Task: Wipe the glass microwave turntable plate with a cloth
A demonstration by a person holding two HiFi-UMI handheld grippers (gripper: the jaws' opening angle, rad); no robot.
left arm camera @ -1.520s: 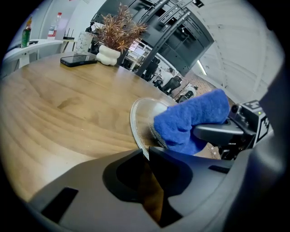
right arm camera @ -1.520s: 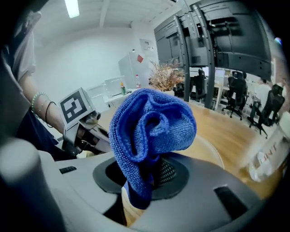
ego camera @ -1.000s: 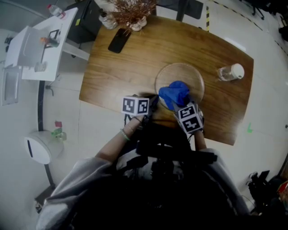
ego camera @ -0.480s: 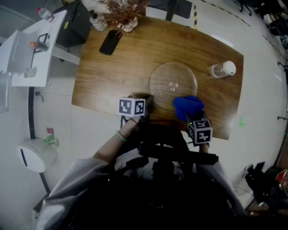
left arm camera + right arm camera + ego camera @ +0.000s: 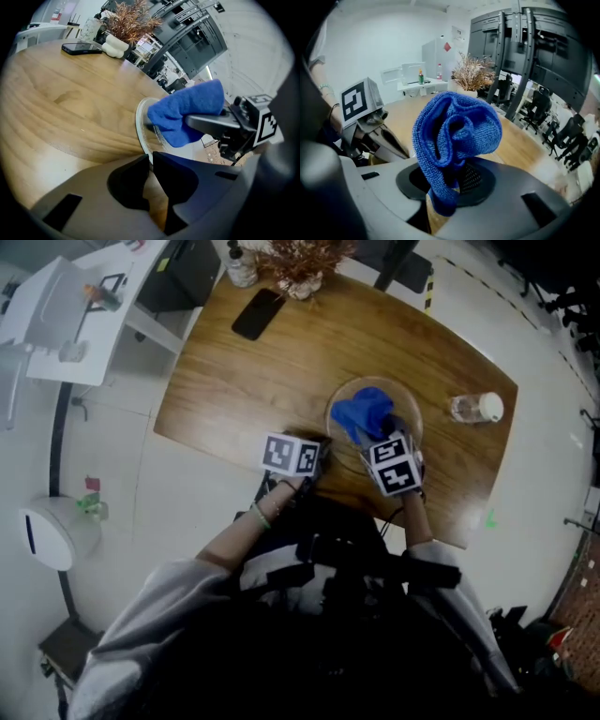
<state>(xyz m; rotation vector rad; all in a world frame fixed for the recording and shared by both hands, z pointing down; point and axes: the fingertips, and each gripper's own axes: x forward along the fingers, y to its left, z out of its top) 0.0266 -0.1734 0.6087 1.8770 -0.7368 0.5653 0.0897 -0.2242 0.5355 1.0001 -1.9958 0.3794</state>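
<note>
The round glass plate [image 5: 406, 407] lay flat on the brown wooden tabletop [image 5: 272, 371], near the edge closest to the person, in the middle right of the head view. The left hand-held gripper [image 5: 150, 161] was closed on the near rim of the plate, with the thin glass edge pinched between its two jaws. The right hand-held gripper [image 5: 449, 185] was closed on a blue cloth [image 5: 454, 131]. The cloth was bunched up into a soft lump that stuck out past the jaws. In the head view the cloth sat over the left part of the plate, and in the left gripper view it was down at the glass. I could not tell if it was really touching. The two grippers were side by side, close to each other. Far back on the tabletop, in the upper part of the head view, lay a black phone [image 5: 258, 314] next to a dry brown plant [image 5: 305, 261]. A clear bottle [image 5: 476, 408] with a white cap lay to the right of the plate.
</note>
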